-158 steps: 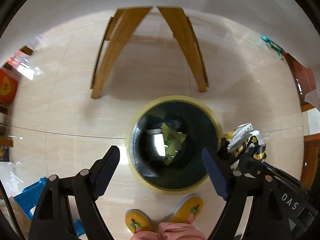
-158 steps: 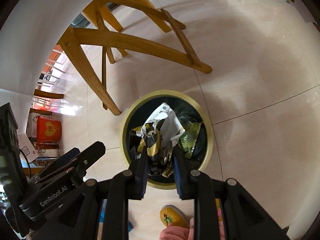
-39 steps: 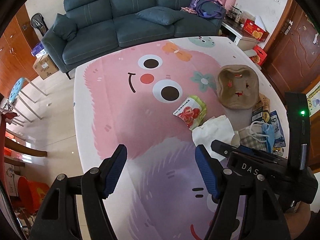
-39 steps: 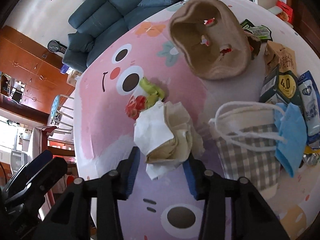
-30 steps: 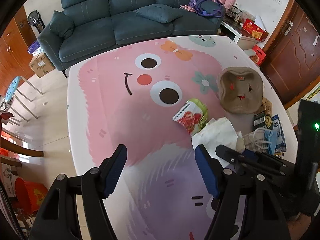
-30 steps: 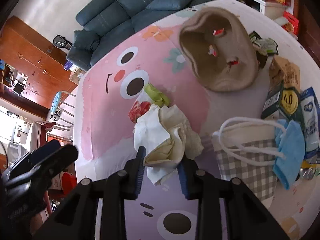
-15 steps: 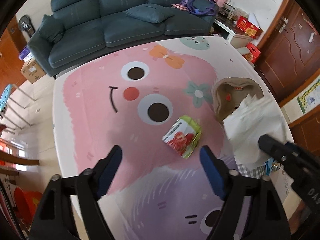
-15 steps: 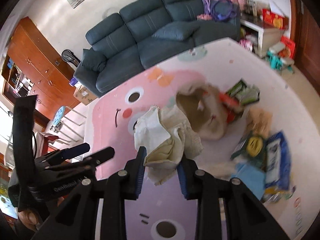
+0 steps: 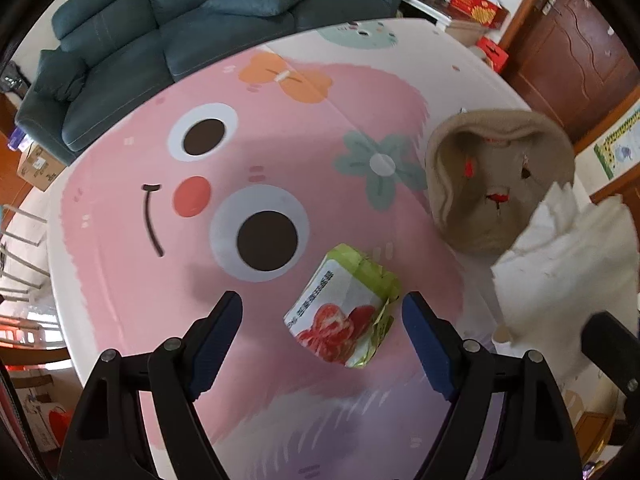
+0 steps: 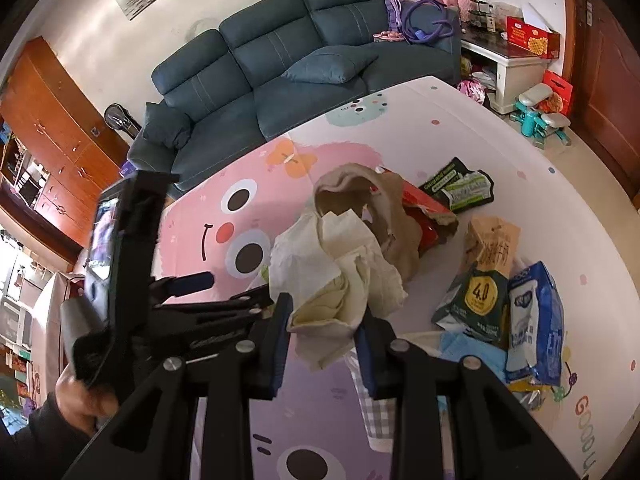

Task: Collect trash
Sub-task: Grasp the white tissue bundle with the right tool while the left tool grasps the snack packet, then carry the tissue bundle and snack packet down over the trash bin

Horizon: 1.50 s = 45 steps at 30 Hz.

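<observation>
1. The desk point(image 9: 120, 280) is covered by a pale cloth printed with a big pink cartoon face: round eyes, a red cheek, an orange bow and a grey-green flower
2. A green and white snack wrapper point(image 9: 344, 316) with red fruit on it lies flat on the pink print, just below one cartoon eye
3. The left tool point(image 9: 322, 326) hangs over that wrapper with its jaws spread wide, one on each side and clear of it; they have just been opening and grip nothing
4. The right tool point(image 10: 322, 332) is clamped on a wad of crumpled white and cream paper point(image 10: 336, 276), held up off the cloth
5. A brown moulded pulp tray point(image 9: 496, 184) sits to the right of the wrapper, with red scraps inside
6. In the right wrist view more litter lies on the far right of the desk: a black and green packet point(image 10: 460, 188), a brown paper bag point(image 10: 492, 244), a dark carton point(image 10: 476, 300), a blue and white pack point(image 10: 536, 324) and a blue face mask point(image 10: 468, 354)
7. Behind the desk stands a dark teal sofa point(image 10: 288, 64) with a cushion; wooden cabinets point(image 10: 52, 120) line the left wall, a white stand point(image 10: 516, 68) with a red box sits to the right, beside a brown door point(image 9: 568, 44)
</observation>
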{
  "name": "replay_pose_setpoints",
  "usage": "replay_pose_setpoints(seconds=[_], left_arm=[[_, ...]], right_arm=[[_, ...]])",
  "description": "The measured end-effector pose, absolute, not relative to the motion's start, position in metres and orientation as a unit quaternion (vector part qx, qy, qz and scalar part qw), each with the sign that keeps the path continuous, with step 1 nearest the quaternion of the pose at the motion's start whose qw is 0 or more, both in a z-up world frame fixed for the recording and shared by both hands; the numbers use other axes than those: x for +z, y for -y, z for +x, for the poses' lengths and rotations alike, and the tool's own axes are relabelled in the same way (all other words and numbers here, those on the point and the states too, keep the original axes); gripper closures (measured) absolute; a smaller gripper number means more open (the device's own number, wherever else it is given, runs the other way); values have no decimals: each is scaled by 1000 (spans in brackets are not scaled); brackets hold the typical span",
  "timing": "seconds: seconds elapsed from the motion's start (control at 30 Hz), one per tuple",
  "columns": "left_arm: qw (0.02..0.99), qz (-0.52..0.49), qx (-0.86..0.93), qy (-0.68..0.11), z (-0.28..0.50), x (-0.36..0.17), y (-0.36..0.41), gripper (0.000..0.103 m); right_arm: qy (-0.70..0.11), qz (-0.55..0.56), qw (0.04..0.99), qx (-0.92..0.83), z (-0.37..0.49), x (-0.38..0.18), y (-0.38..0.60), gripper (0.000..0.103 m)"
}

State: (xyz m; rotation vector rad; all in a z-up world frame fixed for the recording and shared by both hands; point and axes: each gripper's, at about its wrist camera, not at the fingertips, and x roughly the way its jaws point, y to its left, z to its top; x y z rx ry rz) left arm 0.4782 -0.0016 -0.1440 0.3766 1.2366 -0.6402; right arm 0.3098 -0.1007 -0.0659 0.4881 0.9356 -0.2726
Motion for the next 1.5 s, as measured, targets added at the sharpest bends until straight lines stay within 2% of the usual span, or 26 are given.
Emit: replay_pose_setpoints(seconds=[0.03,0.13,0.17,0.27,0.3,0.33,0.4,0.47,0.87,1.17,1.5], left_arm=[[748,178,-294,-568,478,-147,4,24],[738,188,-298,-575,475,-155,10,37],[734,187,-301,-579,474,-157,11,46],[739,191,-297,-573,471,-159,13,53],[742,190,-299,-570,469,-158,14,61],[742,188,-300,-569,469,-157,13,63],[744,180,-304,-566,464,-154,12,79],[751,179,-297,-562,459,-150,9,85],[783,87,-281,-548,399,-82,-40,86],[814,33,-269,-513,291,-15,-57,86],[853,-1,-206,-480,145,10,-22,86]], right_arm=[[-445,233,855,-131,309,-66,102,73],[-443,236,855,-132,306,-66,102,73],[-443,237,855,-133,305,-65,103,73],[-442,239,854,-133,302,-64,102,73],[-442,240,854,-133,301,-64,102,73],[-441,240,854,-133,300,-64,102,73],[-440,240,855,-131,297,-63,101,73],[-439,241,856,-126,294,-63,99,73],[-433,241,865,-86,254,-42,97,73],[-437,232,869,-24,183,-13,112,73],[-426,155,889,69,63,17,155,73]])
